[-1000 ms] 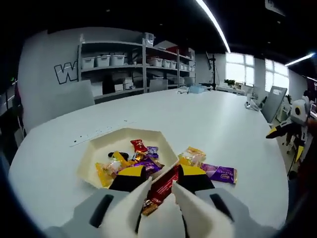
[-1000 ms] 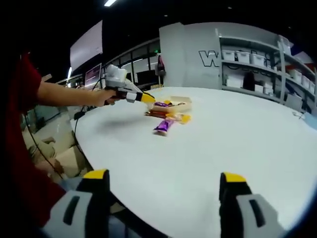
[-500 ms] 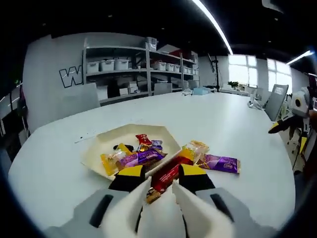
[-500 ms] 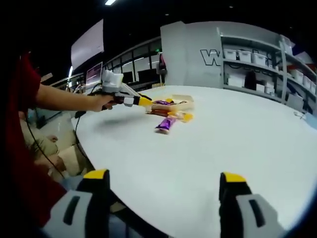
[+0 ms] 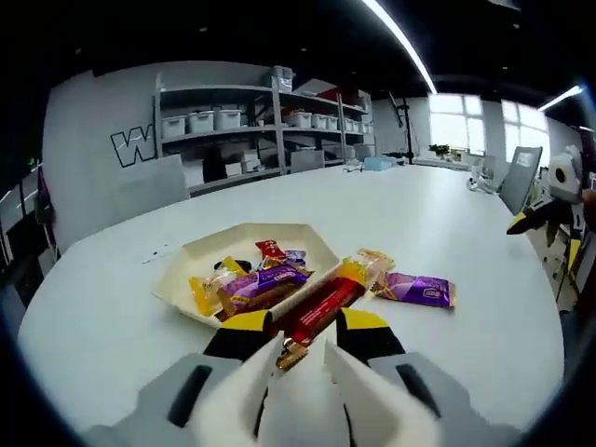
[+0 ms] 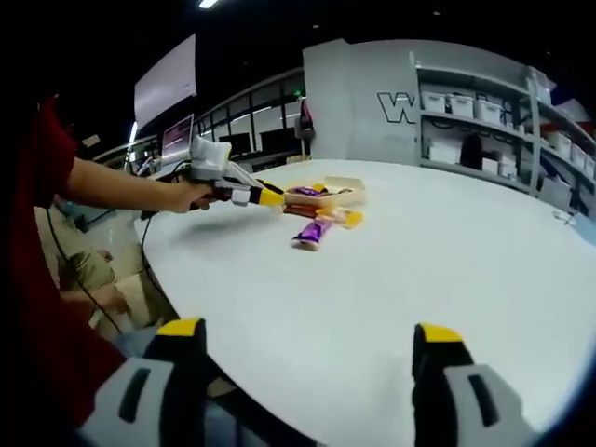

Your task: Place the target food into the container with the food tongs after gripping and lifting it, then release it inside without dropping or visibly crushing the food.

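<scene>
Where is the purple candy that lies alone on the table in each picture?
Left gripper view: the purple candy lies right of centre on the white table, right of the tray.
Right gripper view: the purple candy is small, left of centre in the upper half, nearer the camera than the tray.
Shared landmark: the cream tray of sweets, beside it in both.

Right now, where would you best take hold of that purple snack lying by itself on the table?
Probably across the middle of the purple packet, closing on its long edges from above. It lies flat on the table, apart from the tray, with open space beside it. The ends are crimped and thin, so likelier to slip.
</scene>
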A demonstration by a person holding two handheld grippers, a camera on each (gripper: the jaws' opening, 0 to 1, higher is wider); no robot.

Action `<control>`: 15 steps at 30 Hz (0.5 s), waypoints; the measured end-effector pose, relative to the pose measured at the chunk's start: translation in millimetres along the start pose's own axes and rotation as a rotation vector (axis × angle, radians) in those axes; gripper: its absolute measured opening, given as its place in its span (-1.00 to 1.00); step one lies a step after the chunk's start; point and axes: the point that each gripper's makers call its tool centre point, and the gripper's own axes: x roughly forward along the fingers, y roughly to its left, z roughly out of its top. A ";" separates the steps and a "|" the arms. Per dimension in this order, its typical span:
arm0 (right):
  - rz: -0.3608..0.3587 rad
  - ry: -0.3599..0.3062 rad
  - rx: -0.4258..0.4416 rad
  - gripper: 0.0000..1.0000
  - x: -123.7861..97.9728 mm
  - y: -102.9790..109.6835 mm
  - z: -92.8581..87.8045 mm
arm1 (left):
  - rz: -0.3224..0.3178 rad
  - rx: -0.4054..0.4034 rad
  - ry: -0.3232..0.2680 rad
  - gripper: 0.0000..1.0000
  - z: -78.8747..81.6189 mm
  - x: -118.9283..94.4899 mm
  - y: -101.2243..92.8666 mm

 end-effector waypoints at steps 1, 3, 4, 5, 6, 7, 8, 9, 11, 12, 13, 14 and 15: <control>-0.001 -0.001 -0.002 0.81 0.1 -0.5 0.6 | -0.003 0.002 0.003 -0.49 -0.3 -1.3 -1.5; 0.000 -0.001 -0.004 0.81 0.6 -0.3 1.6 | -0.009 -0.005 0.007 -0.49 -1.1 -4.0 -4.5; 0.002 -0.002 -0.007 0.81 1.0 0.3 2.3 | -0.013 -0.008 0.010 -0.49 -2.4 -5.9 -6.4; 0.002 -0.002 -0.008 0.81 1.4 0.7 2.5 | -0.014 -0.006 0.011 -0.49 -3.1 -7.3 -7.8; 0.003 0.000 -0.009 0.81 1.7 1.1 2.5 | -0.017 -0.001 0.012 -0.49 -4.0 -8.9 -9.1; 0.006 0.000 -0.011 0.81 2.1 2.1 2.4 | -0.024 0.002 0.012 -0.49 -4.6 -11.9 -12.3; 0.007 0.000 -0.011 0.81 2.3 2.5 2.4 | -0.027 0.004 0.013 -0.49 -5.3 -13.7 -14.3; 0.008 0.000 -0.010 0.81 2.6 3.0 2.2 | -0.028 0.006 0.013 -0.49 -5.8 -15.4 -15.7; 0.012 0.002 -0.011 0.81 3.1 4.7 1.6 | -0.033 0.003 0.014 -0.48 -6.5 -19.9 -19.4; 0.014 0.004 -0.013 0.81 3.3 5.5 1.2 | -0.035 -0.002 0.015 -0.49 -6.8 -21.5 -20.8; 0.015 0.005 -0.013 0.81 3.4 5.9 1.2 | -0.037 -0.004 0.014 -0.49 -7.0 -23.1 -22.0; 0.017 0.006 -0.015 0.81 3.6 6.7 1.3 | -0.038 -0.007 0.017 -0.48 -7.8 -25.4 -23.5; 0.018 0.005 -0.016 0.81 3.7 7.1 1.8 | -0.041 -0.018 0.017 -0.48 -7.9 -28.1 -25.7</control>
